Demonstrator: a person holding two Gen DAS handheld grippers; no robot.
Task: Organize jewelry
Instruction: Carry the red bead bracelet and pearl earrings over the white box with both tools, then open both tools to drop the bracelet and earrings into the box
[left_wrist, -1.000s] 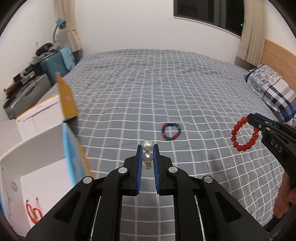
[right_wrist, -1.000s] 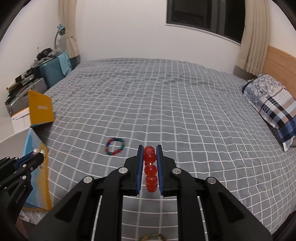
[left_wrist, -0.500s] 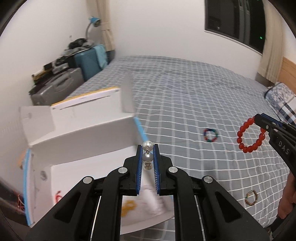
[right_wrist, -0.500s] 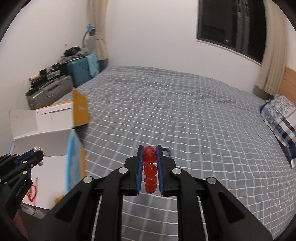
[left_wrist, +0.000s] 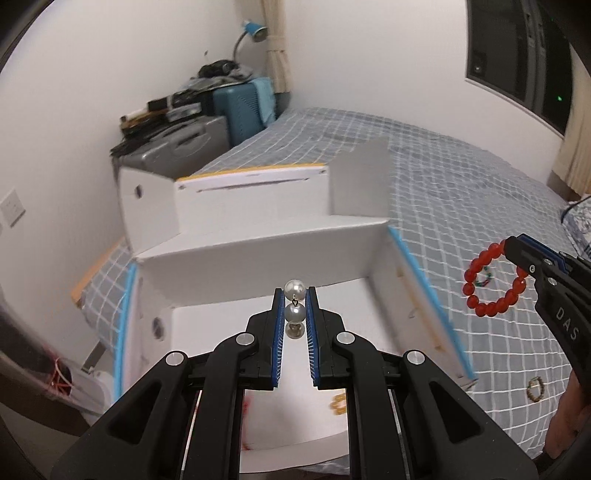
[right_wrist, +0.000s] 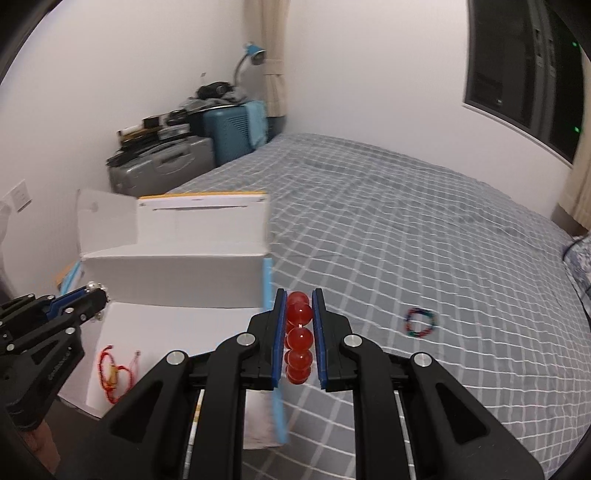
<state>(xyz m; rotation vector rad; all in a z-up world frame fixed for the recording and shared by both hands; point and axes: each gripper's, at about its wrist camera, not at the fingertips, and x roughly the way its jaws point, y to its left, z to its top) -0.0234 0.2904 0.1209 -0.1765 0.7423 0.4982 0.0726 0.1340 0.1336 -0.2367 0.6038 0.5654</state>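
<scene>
Bed (right_wrist: 406, 221): grey checked cover; open white box (left_wrist: 258, 258) at its edge.
Left gripper (left_wrist: 294, 295): I clamp a pearl earring (left_wrist: 294, 312) above the box.
Right gripper (right_wrist: 299, 325): I pinch a red bead bracelet (right_wrist: 299, 338) beside the box.

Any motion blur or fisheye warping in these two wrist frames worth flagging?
Left wrist view: the white box smears along its blue right edge, while the pearl earring in the left gripper stays sharp. Right wrist view: the multicolored bracelet is slightly blurred; the window frame bows from fisheye distortion.
</scene>
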